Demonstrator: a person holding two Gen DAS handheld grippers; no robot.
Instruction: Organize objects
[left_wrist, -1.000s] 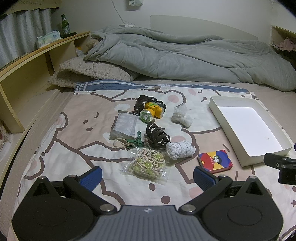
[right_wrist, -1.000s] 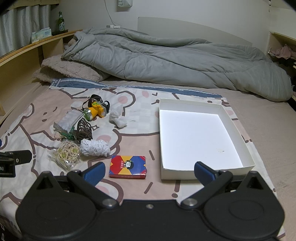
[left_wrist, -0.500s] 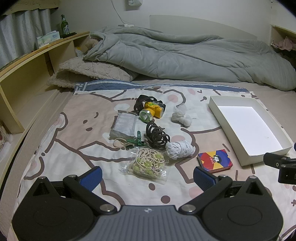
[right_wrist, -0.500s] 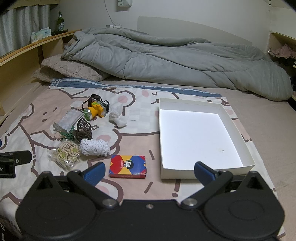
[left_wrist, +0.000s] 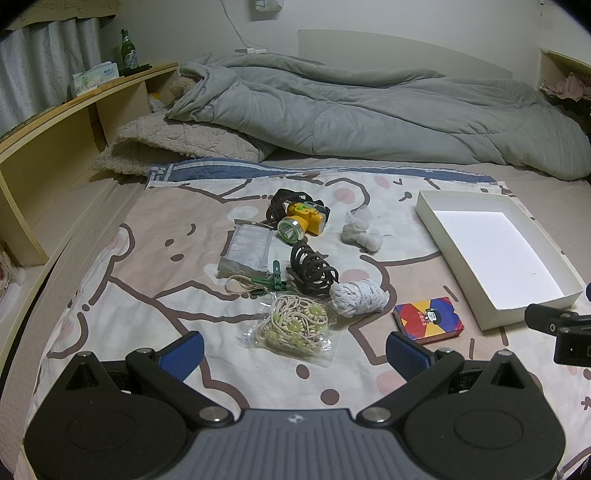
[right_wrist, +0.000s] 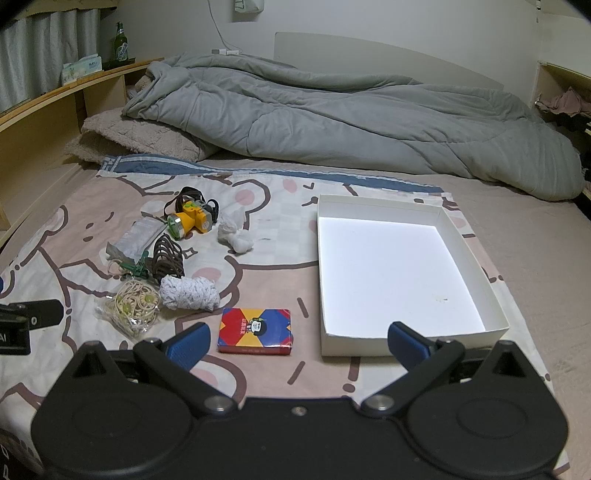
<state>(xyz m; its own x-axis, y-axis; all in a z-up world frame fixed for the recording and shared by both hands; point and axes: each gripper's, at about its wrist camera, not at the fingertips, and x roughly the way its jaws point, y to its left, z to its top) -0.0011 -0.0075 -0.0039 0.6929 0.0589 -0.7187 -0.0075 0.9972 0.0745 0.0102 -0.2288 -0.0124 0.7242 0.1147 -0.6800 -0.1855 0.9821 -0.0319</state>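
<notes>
A white box (right_wrist: 402, 269) lies open on the bed at the right; it also shows in the left wrist view (left_wrist: 491, 251). Left of it lie a red card pack (right_wrist: 255, 330), a white yarn roll (right_wrist: 188, 293), a bag of hair ties (left_wrist: 295, 325), dark coiled bands (left_wrist: 312, 271), a green clip (left_wrist: 271, 282), a grey pouch (left_wrist: 245, 249), a yellow headlamp (left_wrist: 303, 223) and a white cloth wad (left_wrist: 362, 234). My left gripper (left_wrist: 295, 352) is open and empty, just short of the hair-tie bag. My right gripper (right_wrist: 297, 341) is open and empty, near the card pack.
A grey duvet (right_wrist: 351, 114) and a beige pillow (right_wrist: 136, 138) fill the back of the bed. A wooden shelf (left_wrist: 62, 122) with a green bottle (left_wrist: 127, 50) runs along the left. The patterned sheet (left_wrist: 147, 295) covers the near part.
</notes>
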